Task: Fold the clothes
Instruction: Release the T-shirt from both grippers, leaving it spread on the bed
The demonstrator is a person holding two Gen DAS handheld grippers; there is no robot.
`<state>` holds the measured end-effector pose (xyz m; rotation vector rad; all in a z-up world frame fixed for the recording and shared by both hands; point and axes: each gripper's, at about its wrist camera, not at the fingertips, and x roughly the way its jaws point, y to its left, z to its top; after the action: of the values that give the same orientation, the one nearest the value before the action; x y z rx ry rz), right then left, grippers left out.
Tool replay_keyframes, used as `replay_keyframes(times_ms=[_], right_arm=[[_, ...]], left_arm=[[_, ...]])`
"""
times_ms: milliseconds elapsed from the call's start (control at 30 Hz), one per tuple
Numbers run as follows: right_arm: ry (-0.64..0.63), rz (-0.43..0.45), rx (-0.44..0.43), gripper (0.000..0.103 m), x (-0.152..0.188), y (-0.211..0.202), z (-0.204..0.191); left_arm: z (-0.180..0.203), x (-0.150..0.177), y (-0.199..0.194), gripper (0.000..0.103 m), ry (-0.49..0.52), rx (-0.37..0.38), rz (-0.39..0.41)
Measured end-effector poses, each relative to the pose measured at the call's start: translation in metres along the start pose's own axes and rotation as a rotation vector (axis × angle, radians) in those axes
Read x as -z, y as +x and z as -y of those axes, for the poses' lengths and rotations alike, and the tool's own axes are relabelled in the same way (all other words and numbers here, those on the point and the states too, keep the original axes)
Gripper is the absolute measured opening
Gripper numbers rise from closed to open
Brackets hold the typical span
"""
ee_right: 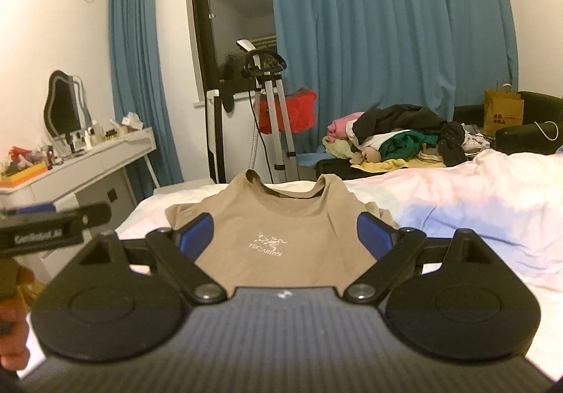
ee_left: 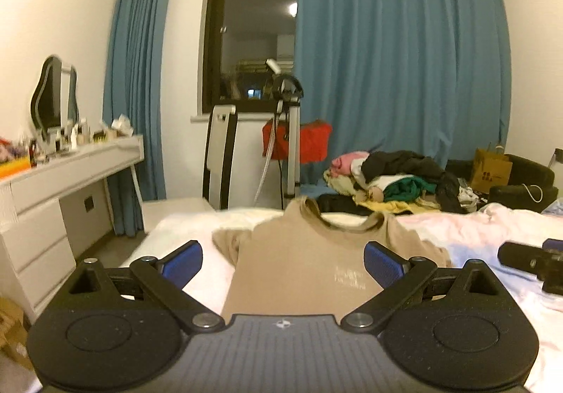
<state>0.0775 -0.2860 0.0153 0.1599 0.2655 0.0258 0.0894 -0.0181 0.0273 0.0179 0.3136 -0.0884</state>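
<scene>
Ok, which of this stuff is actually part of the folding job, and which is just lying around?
Part of the job:
- tan T-shirt spread on the bed
- left tool, open
- right tool, open
- likely the clothes pile waiting at the far end

Just lying about:
- yellow paper bag
- garment steamer
- cluttered dressing table
- mirror

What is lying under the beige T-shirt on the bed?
The beige T-shirt lies spread on the bed's white sheet, logo side up. The sheet shows all around it. Whether anything else lies beneath the shirt cannot be seen, since the fabric covers that area.
</scene>
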Motion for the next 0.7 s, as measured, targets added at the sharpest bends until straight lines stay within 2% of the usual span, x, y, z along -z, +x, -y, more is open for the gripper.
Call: replay_keyframes(times_ms=[167,233,433,533,600,700], right_arm=[[0.032,-0.007,-0.019,0.090,0.021,0.013,0.011],[0.043,-0.016,-0.025,0.090,0.026,0.018,0.014],[0.106,-0.060,-0.024,0.090,0.037,0.033,0.022],[0.120,-0.094,-0.032,0.090,0.043,0.047,0.024],[0.131,-0.115,-0.041,0.090,0.047,0.058,0.026],[0.189,-0.142,-0.066,0.090,0.051,0.074,0.033]], left_arm=[[-0.015,0.036,0.034,0.094,-0.046,-0.021,-0.084],[-0.027,0.045,0.053,0.092,-0.099,-0.034,-0.136],[-0.065,0.065,0.098,0.091,-0.316,-0.055,-0.209],[-0.093,0.063,0.123,0.090,-0.450,-0.026,-0.186],[-0.117,0.061,0.140,0.090,-0.542,-0.036,-0.155],[-0.155,0.062,0.175,0.079,-0.690,-0.073,-0.138]])
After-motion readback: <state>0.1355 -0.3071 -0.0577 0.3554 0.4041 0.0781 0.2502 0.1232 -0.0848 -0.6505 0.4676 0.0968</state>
